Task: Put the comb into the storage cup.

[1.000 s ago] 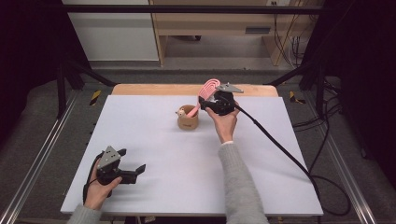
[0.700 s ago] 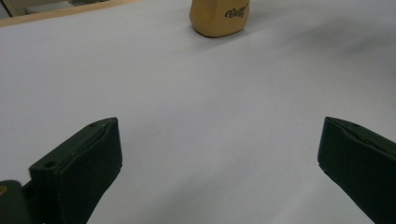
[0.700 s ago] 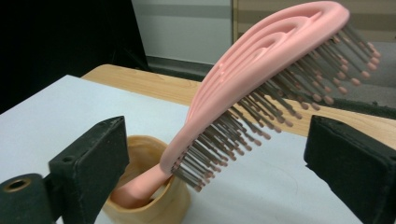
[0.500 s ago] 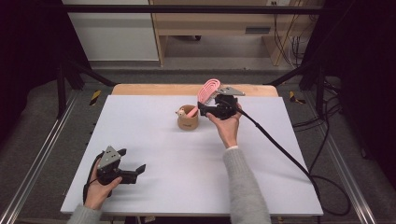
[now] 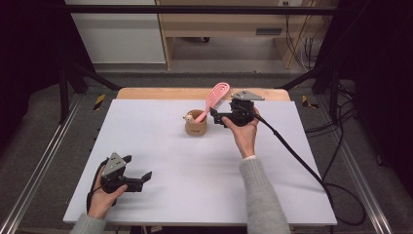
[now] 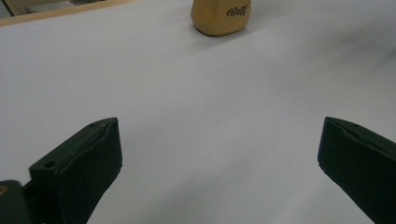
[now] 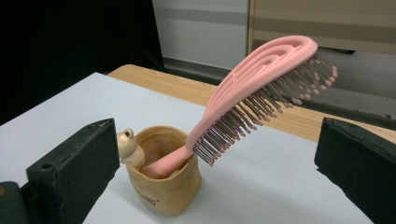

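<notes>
A pink hairbrush (image 5: 217,95) stands handle-down in a small tan cup (image 5: 196,127) at the table's far middle, its head leaning up to the right. In the right gripper view the hairbrush (image 7: 261,79) leans out of the cup (image 7: 163,186), which has a small knob figure (image 7: 127,142) on its rim. My right gripper (image 5: 217,117) sits just right of the cup; its jaws have just been opening and stand wide, pads off the brush. My left gripper (image 5: 144,177) rests open near the front left, with nothing between its jaws.
A white table (image 5: 160,161) fills the workspace, with a wooden strip (image 5: 160,92) along its far edge. The right gripper's black cable (image 5: 292,151) trails across the table's right side. In the left gripper view the cup (image 6: 219,18) stands far ahead.
The right gripper has let go of the brush and drawn back to the right with its jaws wider apart. The brush stays leaning in the cup. The left hand has not moved.
</notes>
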